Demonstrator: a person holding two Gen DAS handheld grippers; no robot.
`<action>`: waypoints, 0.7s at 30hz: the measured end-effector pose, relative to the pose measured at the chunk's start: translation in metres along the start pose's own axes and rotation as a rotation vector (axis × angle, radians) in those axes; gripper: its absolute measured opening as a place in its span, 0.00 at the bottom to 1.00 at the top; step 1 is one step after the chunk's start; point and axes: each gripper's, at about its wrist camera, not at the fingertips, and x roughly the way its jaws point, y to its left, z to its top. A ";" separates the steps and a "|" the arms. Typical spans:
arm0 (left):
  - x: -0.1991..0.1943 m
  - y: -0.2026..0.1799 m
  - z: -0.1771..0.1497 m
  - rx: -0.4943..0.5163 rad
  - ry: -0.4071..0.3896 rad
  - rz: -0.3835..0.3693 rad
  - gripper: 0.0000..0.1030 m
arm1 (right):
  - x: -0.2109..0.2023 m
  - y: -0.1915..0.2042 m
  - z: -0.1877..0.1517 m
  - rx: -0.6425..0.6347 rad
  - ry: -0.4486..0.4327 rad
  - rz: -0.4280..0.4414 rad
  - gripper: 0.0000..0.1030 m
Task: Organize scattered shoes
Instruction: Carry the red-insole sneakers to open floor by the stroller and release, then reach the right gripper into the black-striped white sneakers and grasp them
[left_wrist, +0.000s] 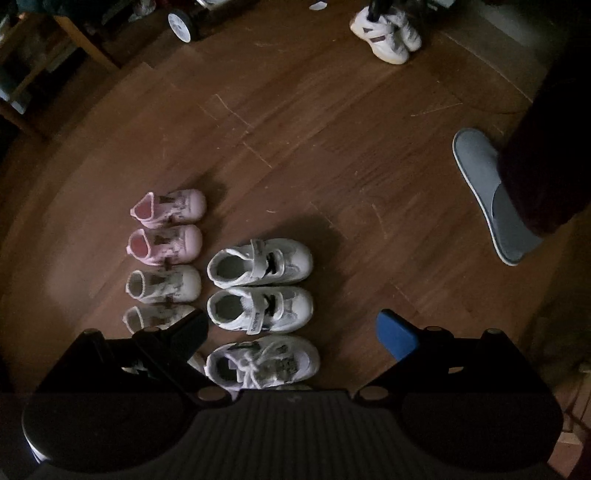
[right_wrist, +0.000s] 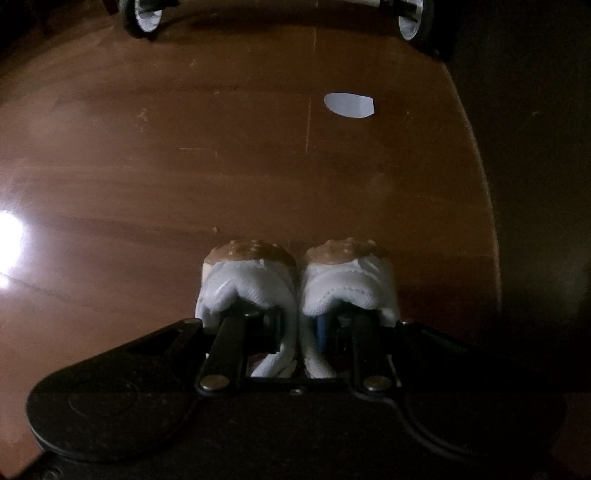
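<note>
held: pair of white sneakers (right_wrist: 299, 291), pinched by inner collars in right tongs (right_wrist: 297, 325), toes down | left tongs (left_wrist: 295, 332) wide, empty | goal: probably beside laced sneaker (left_wrist: 262, 360) ending the shoe row | lower level, soles flat on floor (left_wrist: 332, 147)

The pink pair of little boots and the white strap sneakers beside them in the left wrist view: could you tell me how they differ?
The pink boots are smaller and sit at the far end of the left column; the white strap sneakers are larger and head the right column. The pink boots have high open collars; the sneakers are low-cut with straps. Both pairs lie neatly side by side, toes pointing right, on the wooden floor.
</note>
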 end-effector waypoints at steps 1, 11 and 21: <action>0.003 0.002 0.003 -0.001 0.005 0.002 0.95 | 0.004 0.002 0.002 -0.006 0.003 -0.006 0.17; 0.012 0.009 0.019 0.005 0.016 0.013 0.95 | 0.017 -0.004 0.019 0.013 -0.001 -0.049 0.34; -0.013 0.029 -0.022 -0.008 0.007 0.090 0.95 | -0.077 0.068 0.033 -0.161 -0.039 -0.041 0.47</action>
